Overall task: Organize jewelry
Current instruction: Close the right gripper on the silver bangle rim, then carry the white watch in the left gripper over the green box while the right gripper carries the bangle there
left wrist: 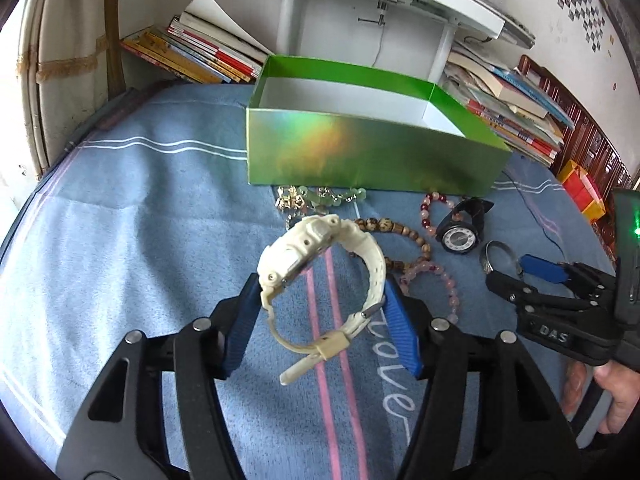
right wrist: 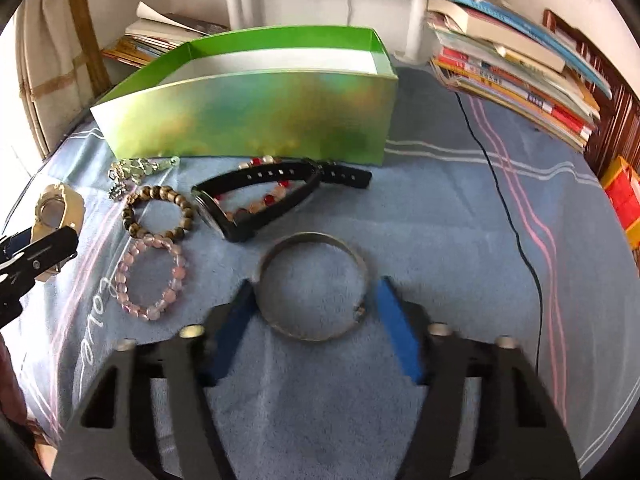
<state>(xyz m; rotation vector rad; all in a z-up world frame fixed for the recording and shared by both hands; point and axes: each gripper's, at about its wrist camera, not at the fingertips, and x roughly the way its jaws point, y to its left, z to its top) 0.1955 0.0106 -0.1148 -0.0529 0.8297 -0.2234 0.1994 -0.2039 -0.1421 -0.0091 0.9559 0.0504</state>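
Observation:
My left gripper (left wrist: 320,292) is shut on a cream white watch (left wrist: 316,268), held above the blue cloth in front of the open green box (left wrist: 360,152). My right gripper (right wrist: 316,292) is open, its blue fingers on either side of a silver bangle (right wrist: 312,288) lying on the cloth; it also shows in the left wrist view (left wrist: 516,268). A black watch (right wrist: 260,200), a red-and-pink bead bracelet (right wrist: 260,200), a brown bead bracelet (right wrist: 160,212), a pink bead bracelet (right wrist: 148,280) and a tangled silver and green necklace (right wrist: 136,172) lie before the box (right wrist: 248,116).
Stacks of books (right wrist: 516,56) lie at the back right and back left (left wrist: 192,52). A white stand (left wrist: 400,8) rises behind the box. A thin black cable (right wrist: 516,220) runs across the cloth on the right. The blue striped cloth (left wrist: 140,220) covers the surface.

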